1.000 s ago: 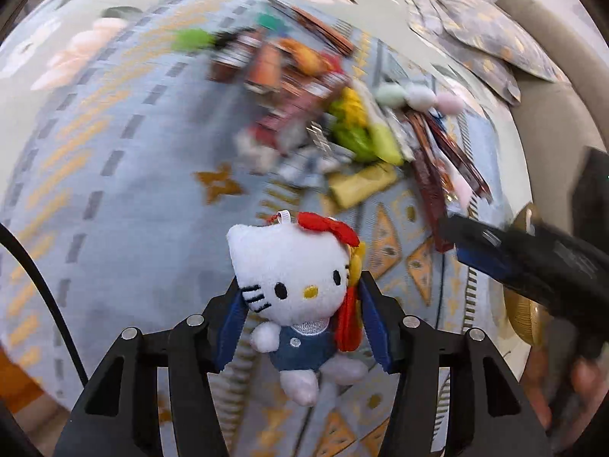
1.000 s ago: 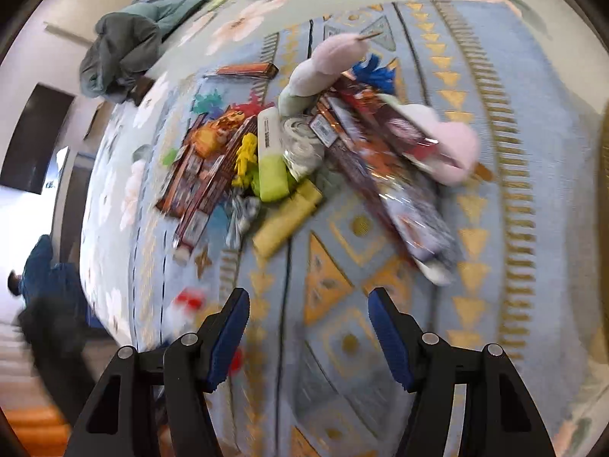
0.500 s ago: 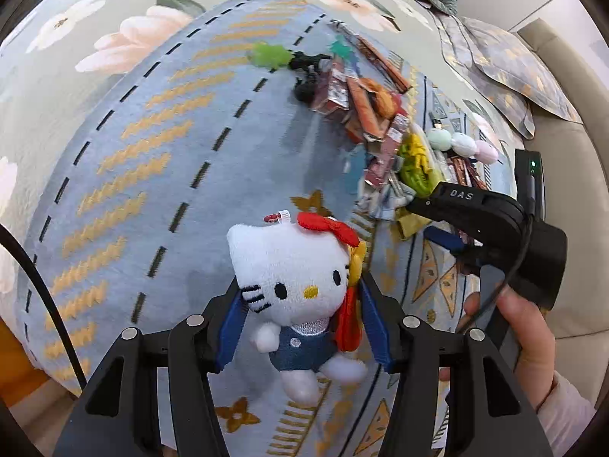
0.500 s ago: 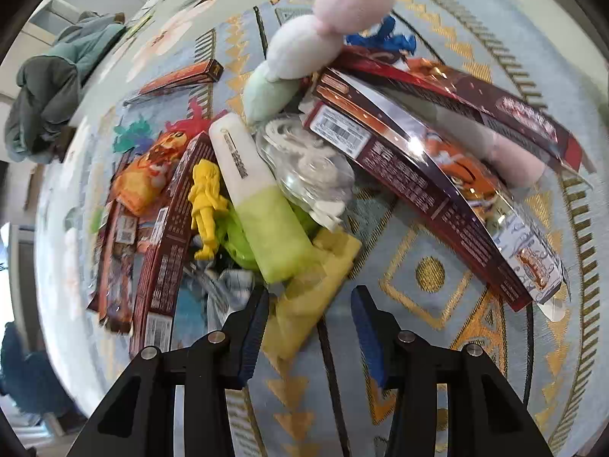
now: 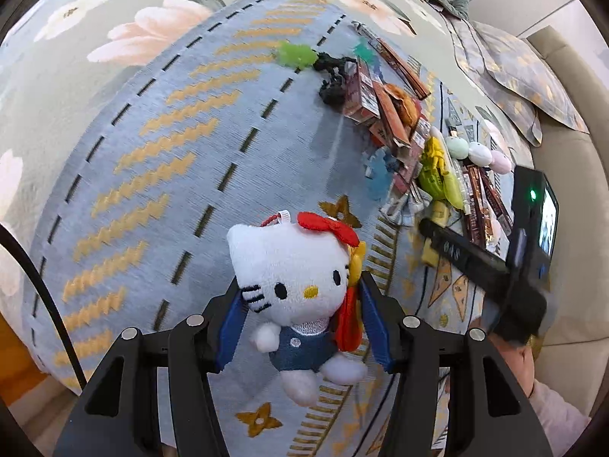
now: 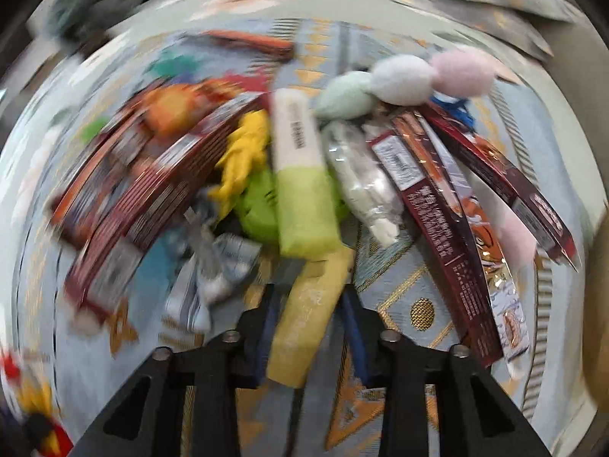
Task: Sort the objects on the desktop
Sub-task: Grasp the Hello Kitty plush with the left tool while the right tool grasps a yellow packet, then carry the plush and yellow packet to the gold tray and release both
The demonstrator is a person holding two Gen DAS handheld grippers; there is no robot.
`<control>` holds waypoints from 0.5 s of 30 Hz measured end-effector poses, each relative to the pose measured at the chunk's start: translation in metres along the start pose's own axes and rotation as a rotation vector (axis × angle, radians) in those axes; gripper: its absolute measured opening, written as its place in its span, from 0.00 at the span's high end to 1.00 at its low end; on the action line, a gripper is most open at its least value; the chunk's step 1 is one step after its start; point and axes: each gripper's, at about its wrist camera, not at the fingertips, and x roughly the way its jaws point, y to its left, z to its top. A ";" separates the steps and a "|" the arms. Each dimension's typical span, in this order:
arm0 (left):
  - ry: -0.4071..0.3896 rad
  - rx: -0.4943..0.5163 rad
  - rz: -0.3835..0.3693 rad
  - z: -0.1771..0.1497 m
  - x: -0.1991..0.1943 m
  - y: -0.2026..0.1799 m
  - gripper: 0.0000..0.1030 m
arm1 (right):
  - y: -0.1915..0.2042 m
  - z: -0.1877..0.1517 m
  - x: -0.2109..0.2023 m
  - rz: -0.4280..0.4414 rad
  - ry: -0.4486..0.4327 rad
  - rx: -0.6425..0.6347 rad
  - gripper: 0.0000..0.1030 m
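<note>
The left claw point(image 5: 300, 327) is closed on a small white plush cat point(image 5: 295, 278) with a red bow and blue denim overalls, its blue pads pressing the soft body from both sides above a pale blue woven rug point(image 5: 160, 160) with mustard zigzags. A red and yellow scrap of fabric is caught against the cat's side.

The right claw point(image 6: 310, 316) has just been closing, and its pads now stand tight against a flat, pale yellow packet point(image 6: 308, 316) that lies on the rug at the near edge of the heap.

Beyond that packet, touching its far end, lies a tube point(image 6: 300, 175), white at one end and lime green at the other. Beside the tube sit a knobbly yellow figure point(image 6: 243, 152) and a clear crinkled bag point(image 6: 361, 179). Past the tube, three fuzzy balls point(image 6: 403, 80) sit in a row: one mint, one white, one pink. Several long, glossy maroon cartons point(image 6: 441, 213) fan out on either side; blur hides their count.

Only the left wrist view shows the hand point(image 5: 514, 358) gripping the right tool and a person lying past the far edge of the rug. Only the right wrist view shows the packet between the pads.
</note>
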 end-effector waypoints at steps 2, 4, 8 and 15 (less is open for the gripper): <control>0.011 0.015 -0.002 -0.005 0.004 -0.009 0.49 | -0.007 -0.008 -0.005 0.048 0.014 -0.019 0.78; 0.019 0.040 -0.009 -0.009 0.005 -0.020 0.49 | -0.017 -0.016 -0.009 0.075 0.033 -0.002 0.78; 0.028 0.097 -0.024 -0.017 0.005 -0.045 0.49 | -0.028 -0.052 -0.016 0.047 0.046 -0.067 0.78; 0.068 0.158 -0.041 -0.030 0.016 -0.084 0.49 | -0.075 -0.088 -0.041 0.167 0.106 0.003 0.78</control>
